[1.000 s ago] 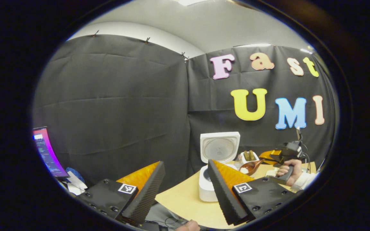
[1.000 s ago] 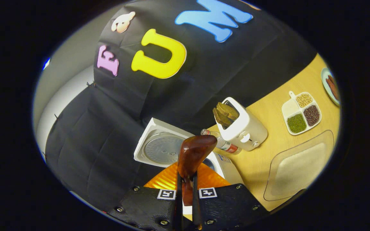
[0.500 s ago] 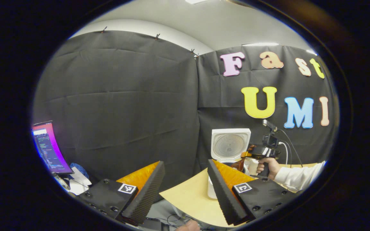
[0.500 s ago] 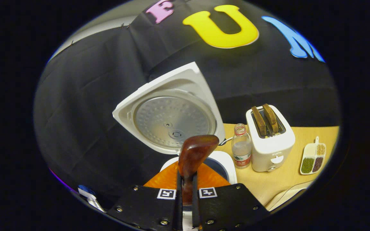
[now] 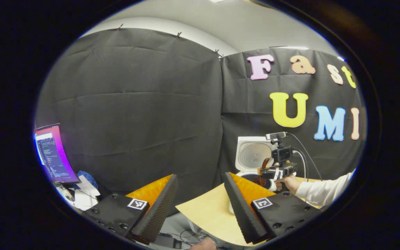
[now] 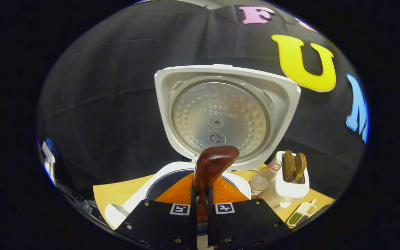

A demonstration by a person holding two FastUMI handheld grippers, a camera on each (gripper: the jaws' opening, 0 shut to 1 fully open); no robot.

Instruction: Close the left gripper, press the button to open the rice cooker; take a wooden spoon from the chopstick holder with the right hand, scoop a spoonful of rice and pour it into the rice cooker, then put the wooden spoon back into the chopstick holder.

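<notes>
Within the last second the right gripper (image 6: 200,205), clenched on the dark-brown wooden spoon (image 6: 212,166), has swung over the lid-up white rice cooker (image 6: 227,114), ready to pour, while the left gripper (image 5: 200,205) hangs released.

Nothing here reads as clear words. The inner plate of the rice cooker lid (image 6: 221,116) carries two short embossed lines just above its centre, too small and faint to make out. The bottle (image 6: 263,178), at about four o'clock from that plate, has a label that is blurred. Each gripper body bears small black-and-white square marker tags near the jaws, patterns and not letters. The monitor (image 5: 52,154), far off at nine o'clock, shows lines too small to tell.
</notes>
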